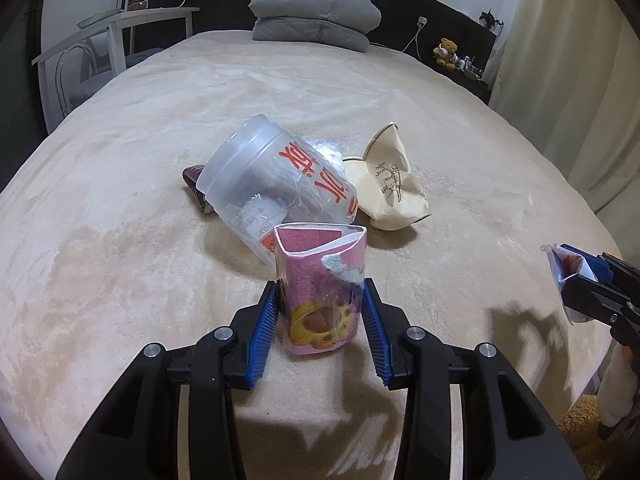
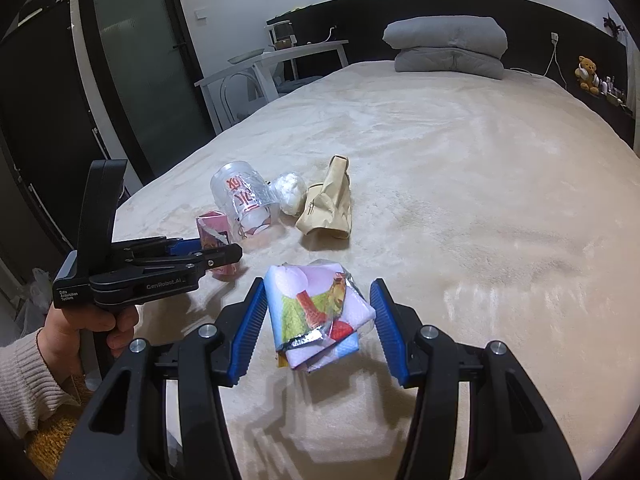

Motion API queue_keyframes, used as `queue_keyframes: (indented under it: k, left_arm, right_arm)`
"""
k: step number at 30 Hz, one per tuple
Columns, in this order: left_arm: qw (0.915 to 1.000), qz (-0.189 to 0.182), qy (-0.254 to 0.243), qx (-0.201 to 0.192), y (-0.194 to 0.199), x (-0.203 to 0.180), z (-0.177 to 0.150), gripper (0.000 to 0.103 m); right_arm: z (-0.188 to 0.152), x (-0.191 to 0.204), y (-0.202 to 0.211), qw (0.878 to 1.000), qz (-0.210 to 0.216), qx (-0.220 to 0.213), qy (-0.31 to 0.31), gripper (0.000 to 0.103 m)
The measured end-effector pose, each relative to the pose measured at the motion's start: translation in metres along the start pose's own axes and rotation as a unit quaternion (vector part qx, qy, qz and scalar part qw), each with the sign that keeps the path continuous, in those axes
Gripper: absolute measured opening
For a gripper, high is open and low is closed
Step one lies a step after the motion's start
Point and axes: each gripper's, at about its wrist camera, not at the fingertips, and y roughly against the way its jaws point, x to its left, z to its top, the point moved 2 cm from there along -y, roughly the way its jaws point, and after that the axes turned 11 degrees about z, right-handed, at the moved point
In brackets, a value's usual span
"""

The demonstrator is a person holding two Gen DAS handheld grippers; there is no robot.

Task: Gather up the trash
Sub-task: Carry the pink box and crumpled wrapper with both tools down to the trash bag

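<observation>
Left wrist view: wide bed (image 1: 160, 128) under a cream plush blanket, filling nearly everything. At the far end, against a dark headboard, folded grey quilt (image 1: 314, 16). Off the bed's left edge, white table (image 1: 120, 20); far right on a ledge, teddy bear (image 1: 446, 53). Mid-bed, a loose cluster of trash. Largest of it, clear plastic jar (image 1: 276, 184) with red lettering, lying on its side, mouth up-left. Just beside it on the right, touching or nearly so, crumpled beige paper bag (image 1: 390, 180) with a bamboo print. Behind the jar's left side, part of a dark red wrapper (image 1: 194, 184), mostly hidden.

Nearest, pink snack carton (image 1: 320, 288), top torn open, upright between the blue pads of the left gripper (image 1: 320, 308); both pads pressed against its sides, pinching it. Lower end of the carton close over the blanket; contact with the bed not clear.

Right wrist view: same left gripper (image 2: 224, 254) seen side-on, held in a hand (image 2: 80, 328) with a cream knitted sleeve. Beside the jar, small white crumpled wad (image 2: 290, 196). Right gripper (image 2: 320, 320) moderately spread yet clamped on a folded, colourful foil packet (image 2: 316, 316), lifted clear of the blanket, shadow beneath.
</observation>
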Motion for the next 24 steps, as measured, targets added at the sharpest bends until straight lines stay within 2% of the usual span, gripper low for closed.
queue_keyframes:
  k: [4, 15, 24]
  left_arm:
    - [0.9998, -0.014, 0.012, 0.000, 0.006, 0.002, -0.006, 0.040]
    - [0.9984, -0.042, 0.020, -0.031, 0.047, 0.004, -0.022, 0.040]
    - [0.9961, -0.070, 0.022, -0.050, 0.083, 0.001, -0.046, 0.040]
  right_arm:
    - [-0.003, 0.001, 0.003, 1.000, -0.012, -0.001, -0.002, 0.053]
    - [-0.018, 0.001, 0.024, 0.998, -0.037, -0.024, -0.033, 0.053]
    - [-0.041, 0.026, 0.046, 0.997, -0.035, -0.043, -0.048, 0.053]
